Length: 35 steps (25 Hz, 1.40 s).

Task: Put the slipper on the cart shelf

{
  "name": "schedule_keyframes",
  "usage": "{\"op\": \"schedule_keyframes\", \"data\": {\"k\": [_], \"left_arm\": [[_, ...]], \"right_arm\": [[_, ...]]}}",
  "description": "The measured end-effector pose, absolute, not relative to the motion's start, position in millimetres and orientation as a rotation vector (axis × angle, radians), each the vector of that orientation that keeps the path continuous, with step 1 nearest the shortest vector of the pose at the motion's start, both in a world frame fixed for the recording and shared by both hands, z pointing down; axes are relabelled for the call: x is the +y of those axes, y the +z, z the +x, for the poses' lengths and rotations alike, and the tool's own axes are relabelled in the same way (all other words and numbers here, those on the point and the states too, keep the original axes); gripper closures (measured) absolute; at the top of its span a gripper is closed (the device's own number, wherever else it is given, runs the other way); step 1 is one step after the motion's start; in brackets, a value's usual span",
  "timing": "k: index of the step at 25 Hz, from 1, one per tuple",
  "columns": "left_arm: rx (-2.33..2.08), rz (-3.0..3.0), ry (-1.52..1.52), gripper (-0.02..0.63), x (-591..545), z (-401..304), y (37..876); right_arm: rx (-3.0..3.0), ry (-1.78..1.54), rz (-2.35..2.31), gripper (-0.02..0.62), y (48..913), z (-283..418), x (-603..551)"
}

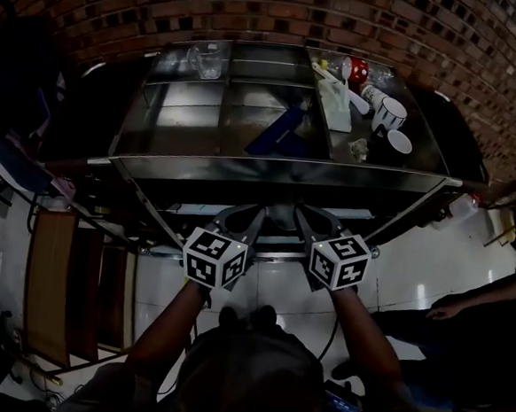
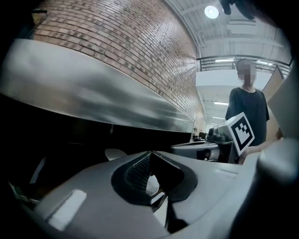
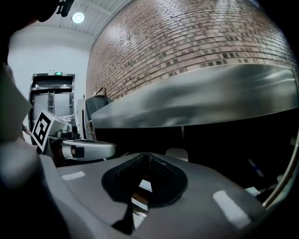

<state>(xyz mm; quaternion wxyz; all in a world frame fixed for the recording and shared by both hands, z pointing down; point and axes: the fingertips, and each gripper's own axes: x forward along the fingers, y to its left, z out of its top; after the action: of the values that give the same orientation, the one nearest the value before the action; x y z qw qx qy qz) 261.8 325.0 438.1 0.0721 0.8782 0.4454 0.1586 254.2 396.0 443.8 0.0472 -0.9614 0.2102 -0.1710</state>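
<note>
A steel cart (image 1: 279, 167) stands against a brick wall. On its top shelf lies a dark blue, slipper-shaped thing (image 1: 277, 131). Both grippers are held side by side below the cart's front edge, pointing into the dark space under the top shelf. My left gripper (image 1: 259, 211) (image 2: 152, 152) has its jaws together with nothing between them. My right gripper (image 1: 300, 211) (image 3: 148, 155) is shut and empty too. A pale grey rounded thing (image 1: 282, 215) (image 2: 114, 153) (image 3: 177, 154) shows just past the tips; I cannot tell what it is.
The top shelf's right side holds a white mug (image 1: 390, 111), a small white bowl (image 1: 399, 142), a red-and-white thing (image 1: 357, 71) and a white bottle (image 1: 336, 100). A clear container (image 1: 207, 61) sits at the back left. One person sits at the right (image 1: 463, 315); another stands nearby (image 2: 247, 102).
</note>
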Motion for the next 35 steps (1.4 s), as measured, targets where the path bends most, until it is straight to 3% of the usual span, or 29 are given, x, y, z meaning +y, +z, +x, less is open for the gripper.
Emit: {"op": "schedule_keyframes", "data": {"k": [7,16,24,26,29,35], "left_arm": [[1.281,2.661,0.528,0.598,327.0,279.2,462.4],[1.226,2.674,0.557,0.599,326.4,291.9,469.9],[1.160,2.708,0.569,0.600,313.3,294.1,469.3],[1.149,2.715,0.572,0.600,309.6,294.7,470.3],[1.135,2.717,0.579,0.600,304.7,293.5,472.1],[1.143,2.703,0.599,0.600,301.3,281.0,475.0]], "right_arm": [[0.583,-0.628,-2.916,0.589,489.2,282.1,411.3],[0.501,-0.777,-2.878,0.431,555.1,344.9,422.5],[0.439,-0.943,-2.895,0.431,597.4,382.2,433.2],[0.468,-1.008,-2.946,0.464,605.0,383.6,430.4],[0.539,-1.028,-3.018,0.581,600.4,382.2,423.8],[0.643,-0.895,-3.025,0.588,567.2,355.8,419.3]]}}
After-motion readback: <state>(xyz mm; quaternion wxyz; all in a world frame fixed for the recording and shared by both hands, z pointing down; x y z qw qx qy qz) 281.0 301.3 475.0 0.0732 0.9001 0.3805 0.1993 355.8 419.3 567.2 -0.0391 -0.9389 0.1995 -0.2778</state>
